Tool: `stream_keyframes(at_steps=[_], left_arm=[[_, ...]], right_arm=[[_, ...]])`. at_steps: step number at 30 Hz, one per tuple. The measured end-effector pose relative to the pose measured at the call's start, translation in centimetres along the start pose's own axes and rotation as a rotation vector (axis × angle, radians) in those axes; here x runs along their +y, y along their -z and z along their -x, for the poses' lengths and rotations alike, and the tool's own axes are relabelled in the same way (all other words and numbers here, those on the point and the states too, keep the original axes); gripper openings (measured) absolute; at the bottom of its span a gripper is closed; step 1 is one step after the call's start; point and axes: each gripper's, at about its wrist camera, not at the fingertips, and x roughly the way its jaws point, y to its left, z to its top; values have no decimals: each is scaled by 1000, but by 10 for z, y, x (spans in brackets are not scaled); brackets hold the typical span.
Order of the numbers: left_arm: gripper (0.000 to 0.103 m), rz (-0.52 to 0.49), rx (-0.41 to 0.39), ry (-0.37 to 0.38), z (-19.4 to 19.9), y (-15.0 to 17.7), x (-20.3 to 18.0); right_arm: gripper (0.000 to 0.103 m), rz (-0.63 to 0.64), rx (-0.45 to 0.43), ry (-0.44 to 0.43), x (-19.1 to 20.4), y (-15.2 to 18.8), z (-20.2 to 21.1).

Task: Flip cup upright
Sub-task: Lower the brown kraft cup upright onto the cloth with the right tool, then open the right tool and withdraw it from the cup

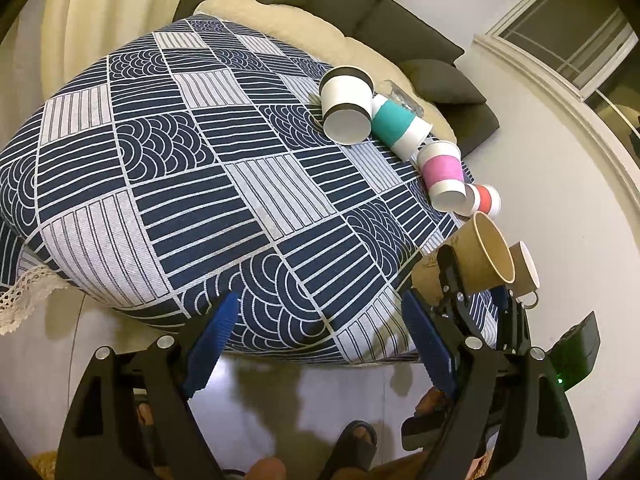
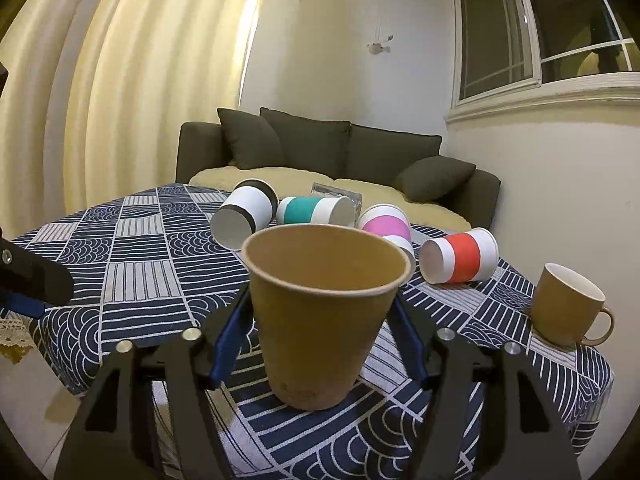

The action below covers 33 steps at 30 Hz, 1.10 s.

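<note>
A brown paper cup [image 2: 324, 312] stands upright between the blue pads of my right gripper [image 2: 320, 320], which is shut on its sides just above the patterned tablecloth [image 2: 132, 272]. In the left wrist view the same cup [image 1: 486, 256] shows in the right gripper at the table's right edge. My left gripper [image 1: 320, 320] is open and empty over the near edge of the table.
Several paper cups lie on their sides: black-banded [image 2: 244, 216], teal [image 2: 316, 210], pink [image 2: 386, 226], red [image 2: 460, 258]. A brown mug [image 2: 568, 304] stands upright at the right. A clear glass [image 2: 336, 192] lies behind the cups. A dark sofa [image 2: 340, 152] is beyond the table.
</note>
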Motion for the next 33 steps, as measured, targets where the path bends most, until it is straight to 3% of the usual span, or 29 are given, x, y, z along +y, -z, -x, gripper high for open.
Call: stream_keyframes(at_steps=[6, 15, 17, 23, 29, 30, 31, 33], left_arm=[[82, -6, -4, -2, 1, 1, 0], [82, -23, -31, -18, 7, 3, -2], [82, -27, -42, -31, 10, 3, -2], [83, -46, -84, -27, 23, 9, -5], [84, -146, -156, -20, 47, 23, -21], [86, -170, -174, -21, 52, 26, -24], [95, -185, -186, -19, 56, 28, -26], [96, -230, -216, -1, 65, 33, -33]], right_arm=[[82, -8, 9, -6, -3, -1, 5], [90, -32, 14, -19, -15, -13, 28], [97, -34, 18, -26, -19, -16, 39], [97, -28, 29, -21, -33, -28, 71], [97, -93, 62, -55, -56, -46, 108], [98, -105, 62, -69, -61, -49, 117], [98, -110, 62, -78, -65, -52, 123], [98, -114, 63, -103, -70, -56, 134]])
